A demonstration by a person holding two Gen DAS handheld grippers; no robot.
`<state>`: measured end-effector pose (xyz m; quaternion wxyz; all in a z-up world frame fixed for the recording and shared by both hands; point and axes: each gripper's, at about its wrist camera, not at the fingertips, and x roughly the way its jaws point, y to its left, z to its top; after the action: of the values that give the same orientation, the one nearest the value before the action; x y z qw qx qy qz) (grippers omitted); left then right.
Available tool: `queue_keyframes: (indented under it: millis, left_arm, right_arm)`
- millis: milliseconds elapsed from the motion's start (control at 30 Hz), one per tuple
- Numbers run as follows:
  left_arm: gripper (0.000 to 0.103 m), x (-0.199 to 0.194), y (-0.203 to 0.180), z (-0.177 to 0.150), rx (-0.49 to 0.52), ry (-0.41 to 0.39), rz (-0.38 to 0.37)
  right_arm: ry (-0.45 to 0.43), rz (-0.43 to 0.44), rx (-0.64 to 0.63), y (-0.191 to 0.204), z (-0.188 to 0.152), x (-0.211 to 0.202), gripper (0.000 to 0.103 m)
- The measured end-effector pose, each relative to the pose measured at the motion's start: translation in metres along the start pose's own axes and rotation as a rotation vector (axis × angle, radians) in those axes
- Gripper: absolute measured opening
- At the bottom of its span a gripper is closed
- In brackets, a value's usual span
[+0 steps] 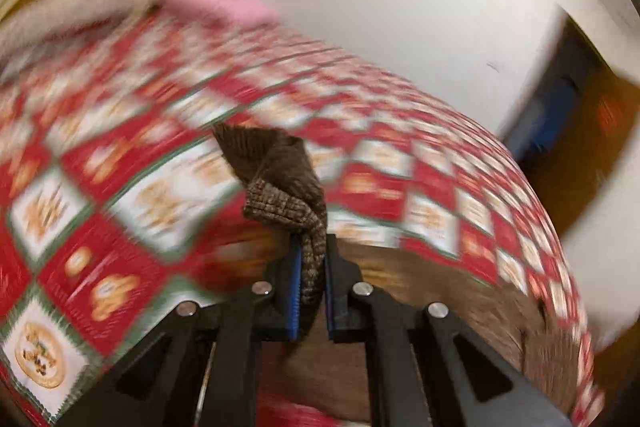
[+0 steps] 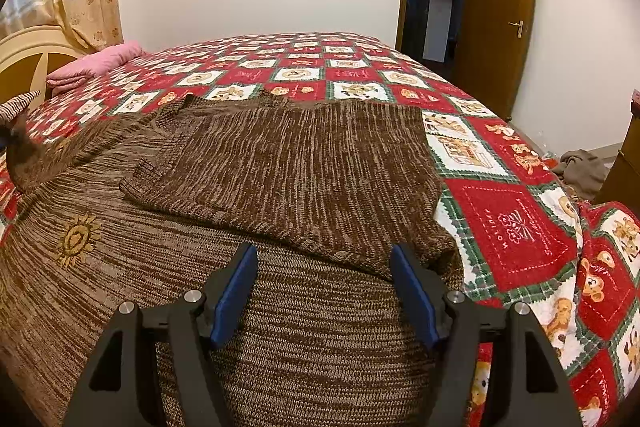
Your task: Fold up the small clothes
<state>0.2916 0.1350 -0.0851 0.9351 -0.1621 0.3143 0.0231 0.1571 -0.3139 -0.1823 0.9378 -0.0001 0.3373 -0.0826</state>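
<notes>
sweater [image 2: 280, 163], a brown marled knit, lay spread across the bed [image 2: 500, 227] on its red, white and green patchwork quilt, with its right side already turned in over the body. our left tongs [image 1: 311, 283] were clamped on a bunched strip of the knit, probably a sleeve cuff or hem, lifted clear of the quilt; we judged this was so the left side could be carried over to match. the left wrist view was smeared with motion blur. our right tongs [image 2: 324, 291] stood wide apart, holding nothing, poised just above the near part of the sweater, likely ready to pin or smooth it. a pink folded cloth [image 2: 100, 61] sat well apart near the headboard [image 2: 28, 51].
</notes>
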Motion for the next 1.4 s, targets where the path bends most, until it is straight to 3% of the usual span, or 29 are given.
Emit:
queue_keyframes:
  millis: [100,233,400,433,467,500,533,567,600,667,767,867,933,1067,1267,1333,1367,1400]
  left_arm:
    - [0.009,-0.018,-0.071,-0.021,0.197,-0.008,-0.085]
    - [0.009,-0.018,-0.144,-0.081,0.418,0.056,-0.143]
    - [0.013,0.017,-0.165,-0.131,0.512,0.243,-0.066]
    - [0.016,0.012,-0.165,-0.130,0.523,0.224,-0.067]
    - [0.039,0.006,-0.163,-0.128,0.527,0.223,-0.082]
    - [0.079,0.001,-0.160,-0.125,0.529,0.233,-0.102]
    - [0.096,-0.005,-0.154,-0.122,0.520,0.236,-0.109]
    - [0.103,-0.012,-0.147,-0.120,0.500,0.209,-0.114]
    - [0.103,-0.027,-0.131,-0.115,0.468,0.149,-0.129]
    - [0.103,-0.046,-0.115,-0.118,0.424,0.103,-0.136]
    - [0.103,-0.052,-0.078,-0.114,0.324,0.064,-0.077]
    - [0.103,-0.033,-0.046,-0.113,0.222,0.104,0.017]
    - [0.099,-0.013,-0.029,-0.119,0.125,0.188,0.032]
    - [0.101,-0.017,-0.030,-0.122,0.114,0.144,0.028]
    - [0.103,-0.020,-0.025,-0.124,0.089,0.132,-0.012]
    - [0.103,-0.019,-0.024,-0.123,0.093,0.131,-0.012]
    - [0.103,-0.019,-0.025,-0.123,0.097,0.130,-0.008]
    - [0.103,-0.017,-0.026,-0.123,0.100,0.129,-0.005]
  right_arm:
    - [-0.002,0.001,0.000,0.000,0.000,0.000,0.070]
    - [-0.002,0.002,0.001,0.000,0.000,0.000,0.070]
    - [-0.003,0.002,0.001,0.000,0.000,0.000,0.070]
    - [-0.003,0.002,0.001,0.000,-0.001,0.000,0.070]
    - [-0.003,0.002,0.001,0.000,-0.001,-0.001,0.070]
    - [-0.002,0.002,0.001,0.000,-0.001,0.000,0.070]
    - [0.000,0.001,0.001,0.000,0.000,0.000,0.070]
    - [0.003,0.000,0.000,0.000,0.000,0.000,0.070]
    - [0.006,-0.001,-0.001,0.001,0.001,0.000,0.070]
    - [0.016,-0.007,-0.004,0.001,0.002,0.000,0.070]
    - [0.050,0.004,-0.003,0.006,0.016,-0.003,0.070]
    - [-0.022,0.163,0.068,0.020,0.045,-0.021,0.070]
    - [-0.046,0.252,0.049,0.044,0.070,-0.023,0.070]
    - [0.037,0.382,0.016,0.099,0.104,0.022,0.070]
    - [0.177,0.342,-0.034,0.163,0.112,0.104,0.069]
    - [0.198,0.255,-0.061,0.174,0.112,0.117,0.048]
    - [0.184,0.245,-0.074,0.176,0.112,0.115,0.042]
    - [0.185,0.284,-0.086,0.180,0.113,0.114,0.019]
